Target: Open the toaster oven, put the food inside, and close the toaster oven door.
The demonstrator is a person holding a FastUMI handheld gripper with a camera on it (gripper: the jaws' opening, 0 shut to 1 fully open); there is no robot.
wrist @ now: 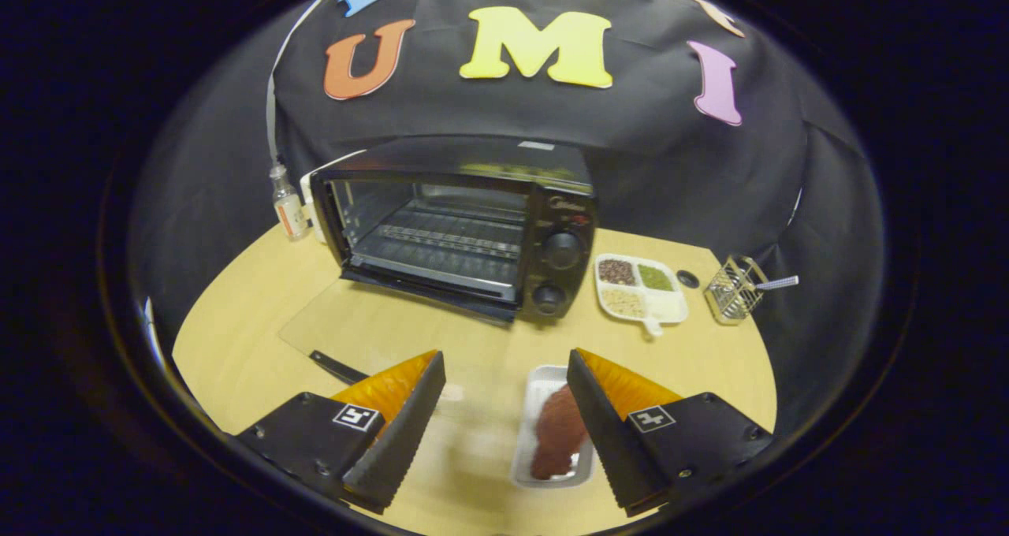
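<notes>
The black toaster oven [473, 228] stands at the back of the wooden table [236, 315]. Its glass door [378, 323] is folded down flat toward me, with the dark handle [337, 367] at the near edge, and the wire rack inside is bare. A reddish-brown piece of food [558, 429] lies in a small white tray [530, 433] on the table, between my fingers and against the inner side of the right one, which hides part of it. My gripper [504, 362] hovers open above the table, nothing held; the left finger [398, 426] is near the door handle.
A small bottle [288, 205] stands left of the oven. To the oven's right are a white divided plate [666, 307] with grains and beans, a small dark hole [687, 278] in the table, and a wire basket [733, 288] holding a utensil.
</notes>
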